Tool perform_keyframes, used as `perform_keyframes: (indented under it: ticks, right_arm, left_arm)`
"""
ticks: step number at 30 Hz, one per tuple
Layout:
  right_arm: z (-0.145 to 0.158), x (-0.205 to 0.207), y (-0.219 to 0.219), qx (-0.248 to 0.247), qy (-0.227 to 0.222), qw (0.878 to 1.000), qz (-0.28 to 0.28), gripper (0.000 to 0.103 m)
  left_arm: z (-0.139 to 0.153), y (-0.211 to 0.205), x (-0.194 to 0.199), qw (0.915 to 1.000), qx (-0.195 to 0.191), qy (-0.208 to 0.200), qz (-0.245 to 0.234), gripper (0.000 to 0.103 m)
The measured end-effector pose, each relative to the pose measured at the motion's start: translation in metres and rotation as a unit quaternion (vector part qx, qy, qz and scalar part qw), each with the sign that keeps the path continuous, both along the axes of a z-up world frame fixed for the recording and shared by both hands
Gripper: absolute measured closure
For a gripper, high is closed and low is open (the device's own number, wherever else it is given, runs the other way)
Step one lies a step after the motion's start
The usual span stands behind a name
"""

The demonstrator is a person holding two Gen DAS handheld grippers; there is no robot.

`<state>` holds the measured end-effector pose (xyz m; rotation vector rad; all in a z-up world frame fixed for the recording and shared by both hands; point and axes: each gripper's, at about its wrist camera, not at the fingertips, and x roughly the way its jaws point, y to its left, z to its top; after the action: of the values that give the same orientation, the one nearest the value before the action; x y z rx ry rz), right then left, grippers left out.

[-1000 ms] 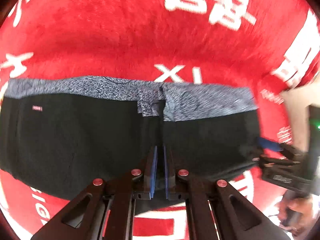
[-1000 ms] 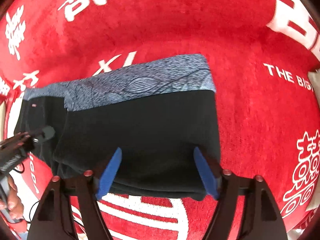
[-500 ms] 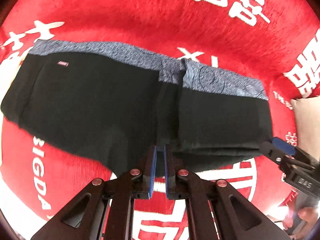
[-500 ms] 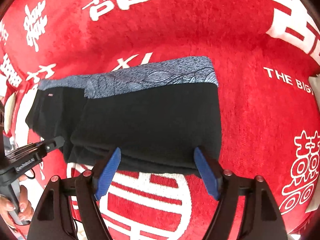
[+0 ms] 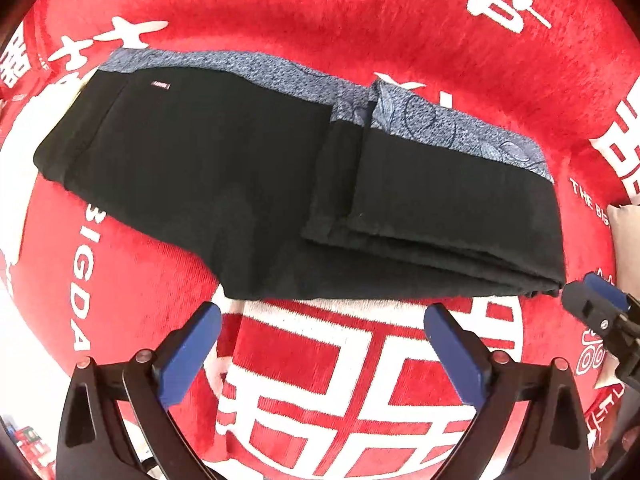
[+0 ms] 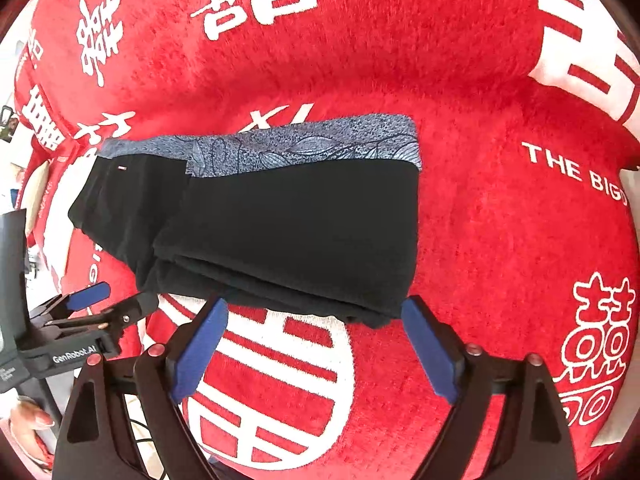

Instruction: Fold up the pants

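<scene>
The black folded pants with a blue-grey patterned waistband (image 5: pixel 248 184) lie flat on a red plush cloth with white lettering (image 5: pixel 360 12). The left gripper (image 5: pixel 320 344) hangs just before their near edge, jaws spread wide and empty. The right gripper (image 6: pixel 316 336) stands likewise, jaws open, holding nothing. Nothing lies between either gripper and the garment. Only the right view shows a hand (image 6: pixel 28 428) at the lower left; only the left view shows the small pink label (image 5: pixel 160 85) clearly.
</scene>
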<state>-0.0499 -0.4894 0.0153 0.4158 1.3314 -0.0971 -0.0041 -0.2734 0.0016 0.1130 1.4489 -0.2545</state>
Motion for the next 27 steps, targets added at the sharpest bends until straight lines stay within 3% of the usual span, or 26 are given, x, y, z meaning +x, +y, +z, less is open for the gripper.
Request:
perform_keyframes:
  ticks: [8, 15, 20, 27]
  right_arm:
    - [0.002, 0.01, 0.014, -0.009, -0.001, 1.0, 0.002, 0.012]
    - [0.006, 0.03, 0.039, -0.024, 0.002, 1.0, -0.021, 0.012]
    - [-0.002, 0.056, 0.064, -0.022, 0.014, 0.999, -0.028, 0.012]
    - [-0.029, 0.11, 0.087, 0.003, 0.025, 0.998, -0.055, 0.012]
  left_arm:
    - [-0.006, 0.016, 0.006, 0.9998, 0.015, 0.003, -0.013, 0.001]
    - [-0.008, 0.046, 0.029, 0.9994, -0.001, 0.009, -0.033, 0.001]
    - [-0.006, 0.081, 0.054, 0.9995, -0.017, 0.021, -0.014, 0.001]
    - [-0.007, 0.128, 0.077, 0.9997, -0.009, 0.021, 0.0, 0.002]
